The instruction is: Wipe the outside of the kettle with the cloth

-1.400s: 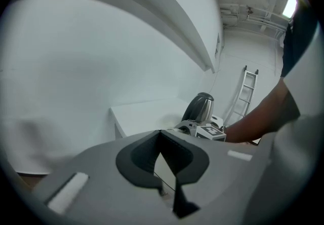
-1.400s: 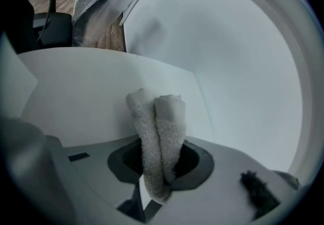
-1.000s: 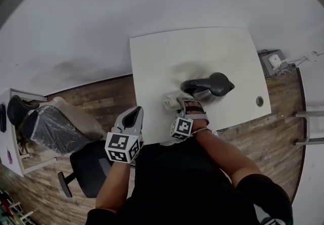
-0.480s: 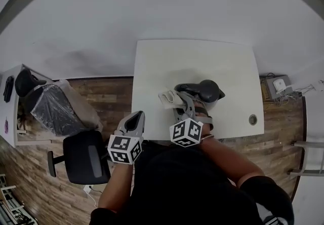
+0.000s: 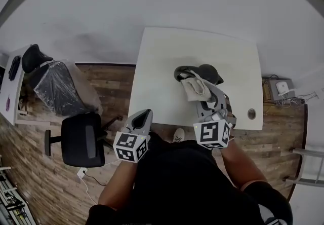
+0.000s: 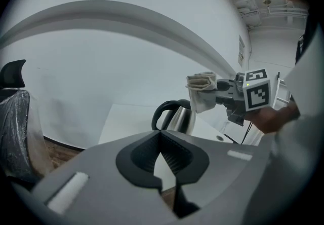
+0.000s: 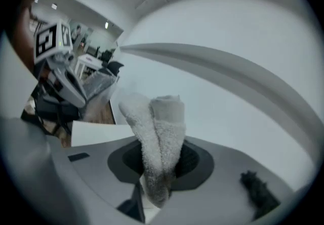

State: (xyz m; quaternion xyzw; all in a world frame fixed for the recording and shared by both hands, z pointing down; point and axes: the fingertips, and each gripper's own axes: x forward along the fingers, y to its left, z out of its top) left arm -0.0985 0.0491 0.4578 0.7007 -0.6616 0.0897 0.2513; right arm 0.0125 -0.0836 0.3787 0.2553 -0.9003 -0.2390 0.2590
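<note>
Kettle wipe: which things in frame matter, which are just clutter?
Job: kettle; cloth; right gripper, shut on the cloth; white table under the kettle.
Lying about: empty left gripper; black office chair; plastic-wrapped chair; grey box on the floor.

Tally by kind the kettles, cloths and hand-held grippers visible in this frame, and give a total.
Silver metal kettle with black handle: 1
Off-white folded terry cloth: 1
Grey hand-held grippers with marker cubes: 2, namely the left hand-held gripper, shut and empty, and the right hand-held gripper, shut on the cloth
Total: 4
</note>
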